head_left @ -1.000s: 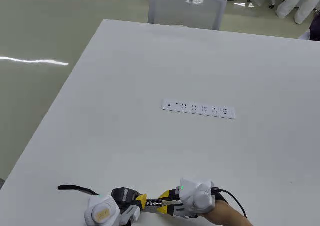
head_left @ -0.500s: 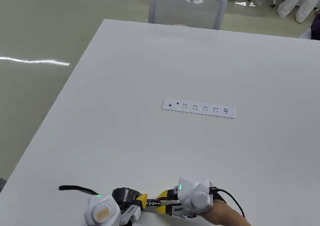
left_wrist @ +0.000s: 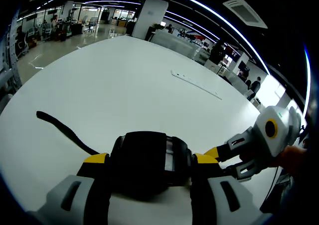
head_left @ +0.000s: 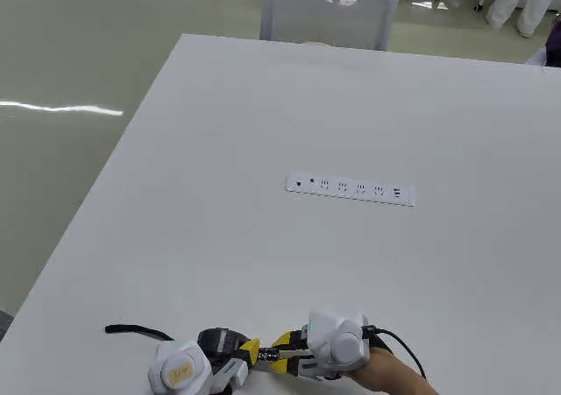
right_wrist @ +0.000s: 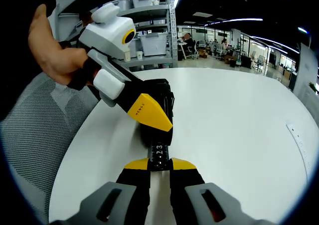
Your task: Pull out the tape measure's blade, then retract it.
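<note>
Right gripper view, lower centre: the right gripper (right_wrist: 159, 164) pinches a short exposed stretch of dark numbered blade (right_wrist: 158, 154), the left gripper (left_wrist: 150, 161) clamps the black tape-measure case (left_wrist: 142, 149), and the pull-out looks barely begun.

On the table (head_left: 263, 132), the tape measure (head_left: 217, 340) sits at 6 o'clock by the near edge, clasped between the jaws of the left gripper (left_wrist: 149, 162). Its wrist strap (head_left: 136, 330) trails toward 9 o'clock. Its blade (right_wrist: 158, 152) runs toward 3 o'clock, pinched by the right gripper (right_wrist: 160, 163). A power strip (head_left: 349, 189) lies mid-table, and a chair (head_left: 329, 10) stands beyond the far edge at 12 o'clock.
</note>
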Demonstrator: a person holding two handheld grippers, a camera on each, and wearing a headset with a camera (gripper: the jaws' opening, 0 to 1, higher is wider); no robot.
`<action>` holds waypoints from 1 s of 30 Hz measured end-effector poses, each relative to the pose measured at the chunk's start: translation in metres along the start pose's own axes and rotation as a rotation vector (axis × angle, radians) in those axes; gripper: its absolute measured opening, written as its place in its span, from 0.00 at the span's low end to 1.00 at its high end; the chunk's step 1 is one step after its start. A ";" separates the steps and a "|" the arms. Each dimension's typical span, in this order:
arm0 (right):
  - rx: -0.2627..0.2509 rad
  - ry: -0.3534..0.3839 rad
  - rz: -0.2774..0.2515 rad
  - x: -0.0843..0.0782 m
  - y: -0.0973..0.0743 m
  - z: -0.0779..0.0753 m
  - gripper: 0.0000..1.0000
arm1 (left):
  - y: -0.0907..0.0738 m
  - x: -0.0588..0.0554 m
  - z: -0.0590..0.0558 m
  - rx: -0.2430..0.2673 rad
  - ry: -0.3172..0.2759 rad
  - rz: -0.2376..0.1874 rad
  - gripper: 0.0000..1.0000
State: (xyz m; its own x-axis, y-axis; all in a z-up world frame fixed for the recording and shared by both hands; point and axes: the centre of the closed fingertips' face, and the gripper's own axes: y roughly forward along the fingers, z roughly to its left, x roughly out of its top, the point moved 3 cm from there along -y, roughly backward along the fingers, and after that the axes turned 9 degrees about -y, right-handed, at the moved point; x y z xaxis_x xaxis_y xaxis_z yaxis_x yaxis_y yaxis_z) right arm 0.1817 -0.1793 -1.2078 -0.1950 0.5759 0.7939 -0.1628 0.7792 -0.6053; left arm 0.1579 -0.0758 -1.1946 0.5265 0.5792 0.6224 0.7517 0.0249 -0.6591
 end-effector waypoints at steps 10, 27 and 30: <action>0.004 0.001 -0.008 0.003 0.005 0.000 0.13 | 0.000 0.000 0.001 -0.003 -0.004 0.005 0.62; 0.010 0.000 -0.018 0.008 0.015 0.000 0.13 | 0.000 0.001 0.001 -0.008 -0.006 0.007 0.62; 0.010 -0.001 -0.019 0.009 0.016 0.001 0.13 | 0.000 0.001 0.001 -0.008 -0.005 0.009 0.62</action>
State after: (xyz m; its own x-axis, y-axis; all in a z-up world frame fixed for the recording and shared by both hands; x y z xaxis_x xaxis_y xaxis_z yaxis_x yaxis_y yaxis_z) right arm 0.1764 -0.1614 -1.2104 -0.1925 0.5613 0.8050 -0.1764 0.7872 -0.5910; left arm 0.1580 -0.0751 -1.1946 0.5310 0.5833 0.6147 0.7504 0.0133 -0.6608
